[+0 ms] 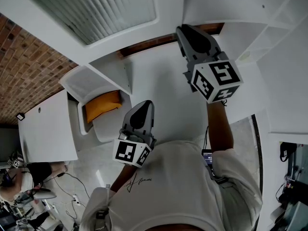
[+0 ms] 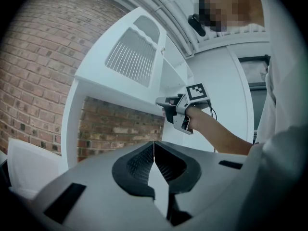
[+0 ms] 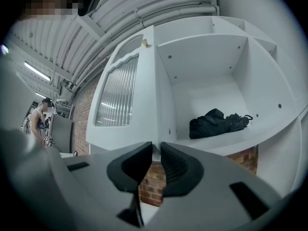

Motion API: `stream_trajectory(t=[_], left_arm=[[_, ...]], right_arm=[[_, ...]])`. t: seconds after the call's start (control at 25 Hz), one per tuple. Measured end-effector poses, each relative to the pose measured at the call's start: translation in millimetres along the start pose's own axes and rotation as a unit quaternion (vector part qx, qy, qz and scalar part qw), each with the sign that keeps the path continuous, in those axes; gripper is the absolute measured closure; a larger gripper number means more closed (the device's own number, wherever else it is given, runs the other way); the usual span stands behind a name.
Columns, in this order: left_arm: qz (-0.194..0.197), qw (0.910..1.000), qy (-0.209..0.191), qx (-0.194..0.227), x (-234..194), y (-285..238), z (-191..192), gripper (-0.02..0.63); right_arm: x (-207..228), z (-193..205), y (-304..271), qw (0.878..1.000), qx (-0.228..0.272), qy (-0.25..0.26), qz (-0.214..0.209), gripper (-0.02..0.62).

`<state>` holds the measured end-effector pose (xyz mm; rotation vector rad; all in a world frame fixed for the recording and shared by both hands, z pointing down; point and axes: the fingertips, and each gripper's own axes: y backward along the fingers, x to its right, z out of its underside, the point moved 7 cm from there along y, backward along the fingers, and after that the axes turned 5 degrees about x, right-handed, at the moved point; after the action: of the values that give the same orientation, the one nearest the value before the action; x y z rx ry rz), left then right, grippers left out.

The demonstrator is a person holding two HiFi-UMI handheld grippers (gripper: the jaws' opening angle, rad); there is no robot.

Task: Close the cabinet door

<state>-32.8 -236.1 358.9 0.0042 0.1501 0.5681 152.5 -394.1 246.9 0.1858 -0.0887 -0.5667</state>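
Note:
The white cabinet door [image 1: 86, 8] with its ribbed glass pane stands swung open, seen edge-on in the right gripper view [image 3: 118, 95] and from the side in the left gripper view [image 2: 132, 54]. My right gripper [image 1: 185, 32] is raised to the door's lower corner. Its jaws [image 3: 155, 148] are closed to a narrow slit with the door's white edge between them; the left gripper view shows it there too [image 2: 166, 107]. My left gripper [image 1: 144, 105] hangs lower and apart, shut on nothing [image 2: 154, 146].
The open cabinet compartment [image 3: 207, 66] holds a black bag [image 3: 216, 121] on its shelf. A brick wall [image 1: 29, 66] lies behind. Lower down are an orange cushion [image 1: 102, 105] in a white box and another open white panel [image 1: 48, 129]. A person [image 3: 38, 124] stands far left.

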Motion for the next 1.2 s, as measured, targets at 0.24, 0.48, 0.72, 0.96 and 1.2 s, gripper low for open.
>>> stream_trajectory(t=[0.24, 0.48, 0.72, 0.96, 1.2], left_arm=[[-0.002, 1.0, 0.001, -0.001, 0.3, 3.2, 0.4, 0.589], [-0.013, 0.9999, 0.0, 0.003, -2.6, 8.0, -1.3, 0.589], [-0.013, 0.9999, 0.003, 0.003, -1.1, 13.9, -1.2, 0.589], [-0.014, 0.9999, 0.006, 0.005, -2.2, 20.0, -2.2, 0.589], [-0.012, 0.9999, 0.005, 0.008, 2.7, 26.8, -2.4, 0.589]], right_arm=[[-0.3, 0.1, 0.2, 1.0, 0.004, -0.001, 0.004, 0.538], [-1.4, 0.4, -0.8, 1.0, 0.004, -0.002, 0.011, 0.538], [-3.7, 0.3, 3.1, 1.0, 0.011, -0.005, 0.019, 0.537], [-7.4, 1.5, 7.6, 1.0, 0.01, -0.007, 0.021, 0.543], [-15.0, 4.6, 16.2, 1.0, 0.003, -0.005, 0.019, 0.554]])
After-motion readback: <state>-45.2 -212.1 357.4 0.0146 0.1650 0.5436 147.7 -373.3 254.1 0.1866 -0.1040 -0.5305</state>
